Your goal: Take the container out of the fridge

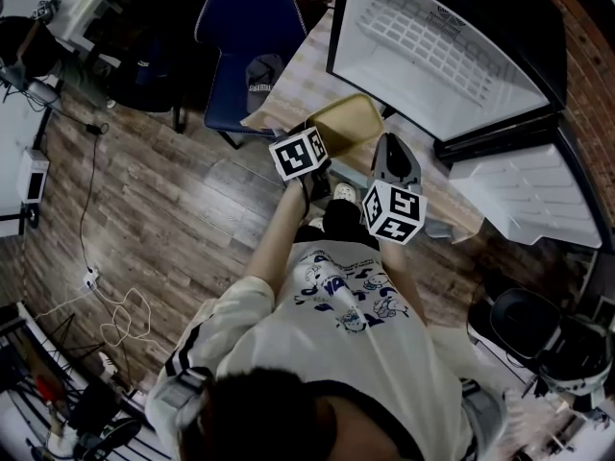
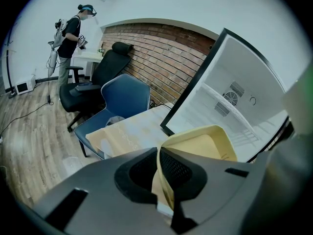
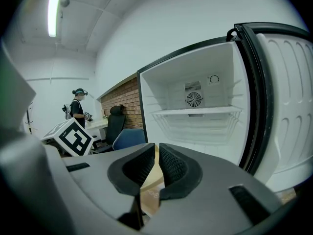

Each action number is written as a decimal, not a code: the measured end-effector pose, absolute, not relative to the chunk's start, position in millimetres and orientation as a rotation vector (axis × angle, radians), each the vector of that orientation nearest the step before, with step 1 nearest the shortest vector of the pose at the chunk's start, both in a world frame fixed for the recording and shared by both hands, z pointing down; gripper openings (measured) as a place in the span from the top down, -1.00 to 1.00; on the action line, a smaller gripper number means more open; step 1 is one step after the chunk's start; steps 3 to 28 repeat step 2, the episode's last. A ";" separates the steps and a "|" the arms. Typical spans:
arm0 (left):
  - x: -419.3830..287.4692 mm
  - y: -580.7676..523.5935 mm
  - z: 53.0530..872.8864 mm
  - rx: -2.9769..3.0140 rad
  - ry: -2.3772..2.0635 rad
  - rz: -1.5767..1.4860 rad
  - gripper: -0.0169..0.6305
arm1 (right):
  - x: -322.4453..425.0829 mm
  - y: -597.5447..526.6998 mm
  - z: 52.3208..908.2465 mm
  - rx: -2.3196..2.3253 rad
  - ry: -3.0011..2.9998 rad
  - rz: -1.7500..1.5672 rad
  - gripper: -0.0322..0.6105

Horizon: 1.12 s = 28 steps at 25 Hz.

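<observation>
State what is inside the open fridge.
Only a white shelf and a round fan grille show inside the fridge; its lower part is hidden behind the right hand-held gripper.

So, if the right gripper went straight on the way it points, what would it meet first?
Probably the open fridge: the right gripper, shut on the container rim, points into its compartment, toward the white shelf. Depth is unclear.

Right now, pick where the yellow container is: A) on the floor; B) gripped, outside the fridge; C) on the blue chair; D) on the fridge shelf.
B: the left gripper is clamped on the rim of the yellow container, in front of the open fridge.
</observation>
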<state>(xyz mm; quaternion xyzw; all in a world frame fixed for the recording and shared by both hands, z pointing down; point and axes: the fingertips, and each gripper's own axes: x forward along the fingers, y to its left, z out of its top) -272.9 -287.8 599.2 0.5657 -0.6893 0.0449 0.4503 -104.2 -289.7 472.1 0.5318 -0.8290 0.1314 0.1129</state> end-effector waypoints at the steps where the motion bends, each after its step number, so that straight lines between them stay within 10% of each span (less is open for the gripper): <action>1: -272.5 -288.0 598.9 1.400 -1.704 0.113 0.85 | -103.8 -289.7 471.9 1.561 -2.432 0.385 0.75; 28: -272.0 -288.1 598.7 1.402 -1.705 0.114 0.85 | -103.5 -289.6 471.8 1.562 -2.432 0.385 0.75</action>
